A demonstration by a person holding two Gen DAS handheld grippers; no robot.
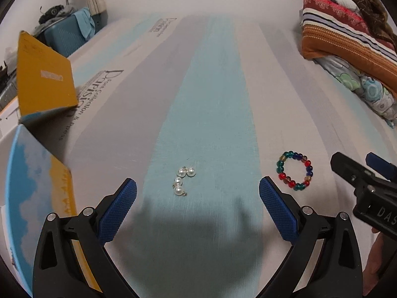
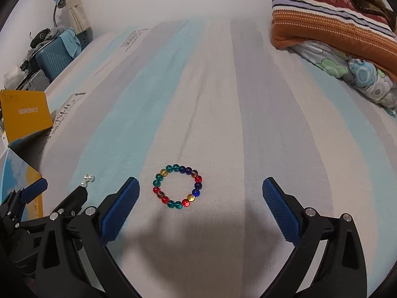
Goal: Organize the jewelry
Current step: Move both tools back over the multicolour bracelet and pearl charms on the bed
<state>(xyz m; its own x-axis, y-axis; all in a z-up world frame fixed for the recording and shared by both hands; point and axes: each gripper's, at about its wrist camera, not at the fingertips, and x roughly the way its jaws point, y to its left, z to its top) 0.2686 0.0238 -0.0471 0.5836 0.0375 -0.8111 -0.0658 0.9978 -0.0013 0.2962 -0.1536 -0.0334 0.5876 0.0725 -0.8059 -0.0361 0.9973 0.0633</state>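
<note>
Both sets of jaws stand wide apart and hold nothing. Between the fingers of the left gripper [image 1: 197, 188], a little ahead of the tips, lie the pearls [image 1: 182, 180]: four small white beads with tiny metal loops, two touching pairs in a loose curve on the pale blue stripe of the sheet [image 1: 211, 87]. The right gripper [image 2: 201, 190] hovers over the bracelet [image 2: 177, 187], a ring of glass-like beads in red, blue, teal and amber, lying flat and nearer its left finger than its right.

Pearls look light, hard and round, so they would likely roll or squirt out under a pinch; whether they are linked or loose cannot be told. A squeeze across one pair, low against the cloth, seems safest. The bracelet is probably strung on elastic, limp as a whole though each bead is stiff and slick; closing across one side of the ring should lift it, with the rest dangling.

Further out on the left stands a box [image 1: 37, 186] with yellow flaps, a likely home for the pieces. Folded blankets [image 2: 335, 24] are stacked at far right.
</note>
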